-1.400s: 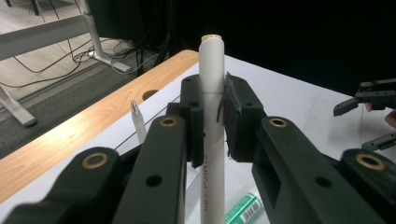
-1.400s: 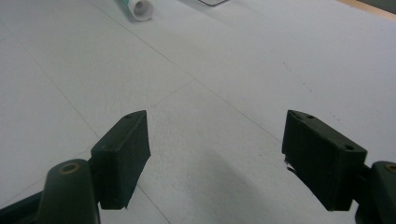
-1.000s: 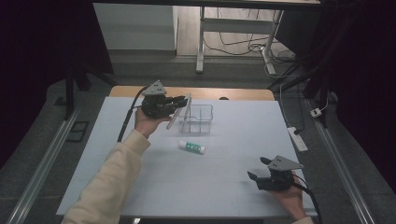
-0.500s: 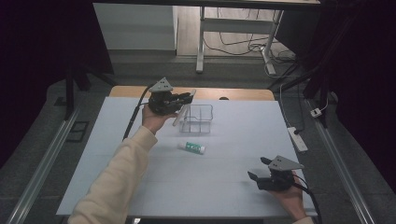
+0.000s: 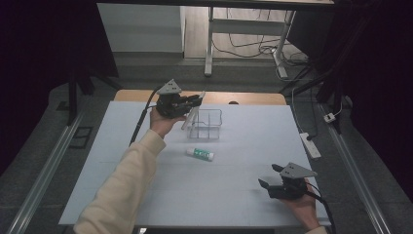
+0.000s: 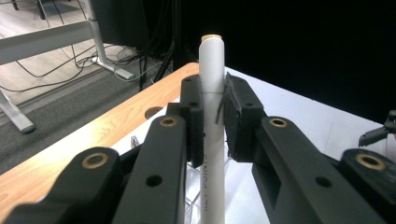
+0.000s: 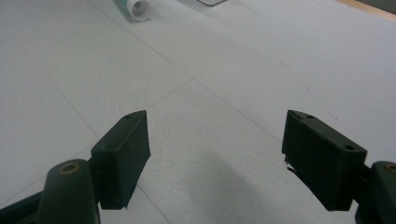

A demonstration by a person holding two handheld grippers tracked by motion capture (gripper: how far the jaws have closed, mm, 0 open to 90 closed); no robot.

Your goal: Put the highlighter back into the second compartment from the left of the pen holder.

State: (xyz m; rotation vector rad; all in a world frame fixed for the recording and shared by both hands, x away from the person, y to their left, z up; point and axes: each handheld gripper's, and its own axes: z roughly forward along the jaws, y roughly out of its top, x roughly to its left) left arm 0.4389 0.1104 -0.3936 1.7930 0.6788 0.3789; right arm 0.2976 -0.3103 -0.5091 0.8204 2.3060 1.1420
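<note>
My left gripper [image 5: 196, 100] hangs above the far left of the white table, just left of a clear divided box [image 5: 208, 125]. It is shut on a white pen [image 5: 191, 114] with a gold end, which slants down toward the box's left wall. In the left gripper view the pen [image 6: 211, 70] stands upright, pinched between both pads of the left gripper [image 6: 211, 93]. A small green-and-white tube [image 5: 200, 154] lies on the table in front of the box. My right gripper [image 5: 269, 176] rests low at the near right, open with nothing in it. In its own view the right gripper [image 7: 217, 140] has bare table between its jaws, and the tube [image 7: 136, 7] lies farther off.
The white table [image 5: 234, 195] sits on a wooden desktop [image 5: 253, 98] whose strip shows along the far edge. Beyond it are table legs and cables on the floor. A power strip [image 5: 310, 145] lies off the table's right side.
The left gripper has shifted slightly up and toward the far side with the pen still held. The right gripper has stayed put.
</note>
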